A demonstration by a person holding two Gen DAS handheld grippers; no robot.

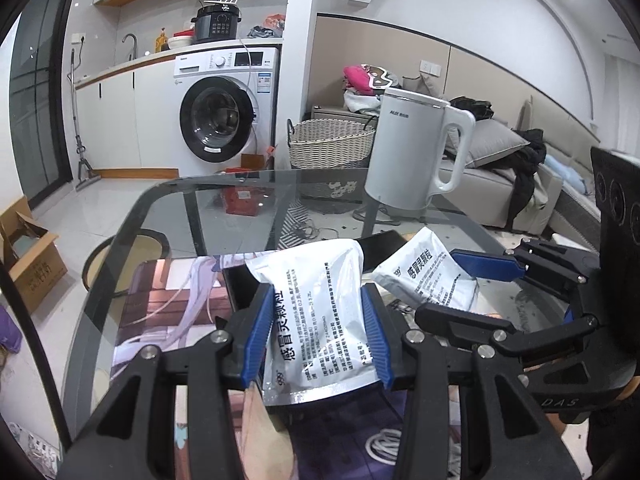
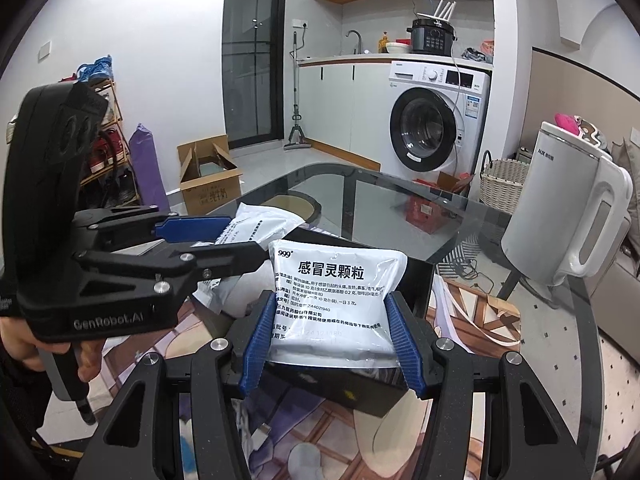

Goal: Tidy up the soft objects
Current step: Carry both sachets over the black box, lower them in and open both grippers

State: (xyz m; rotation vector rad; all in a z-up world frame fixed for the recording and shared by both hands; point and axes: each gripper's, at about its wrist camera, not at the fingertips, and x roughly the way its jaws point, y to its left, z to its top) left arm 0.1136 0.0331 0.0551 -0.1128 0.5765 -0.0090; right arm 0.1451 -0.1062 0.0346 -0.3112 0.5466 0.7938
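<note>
We hold one white medicine sachet in each gripper, both raised over a black box that sits on a printed mat on the glass table (image 1: 168,208). The left gripper (image 1: 318,334) has its blue pads (image 1: 256,340) pressed against the two long edges of the first sachet (image 1: 316,312), which bulges between them and stands tilted, its top edge pointing away from the camera. In the right wrist view, the right gripper (image 2: 332,338) clamps the second sachet (image 2: 334,300) in the same manner, pads (image 2: 406,342) touching both side edges, printed face toward the camera. That sachet hangs just above the black box (image 2: 416,276); we cannot tell whether its lower seal touches the box. In the left wrist view, the second sachet (image 1: 430,274) appears just to the right of the first, with the right gripper's blue finger (image 1: 486,266) against it. The printed mat (image 1: 168,292) lies under the box. A white electric kettle (image 1: 412,152) stands upright on the far part of the table, well apart from both sachets.
</note>
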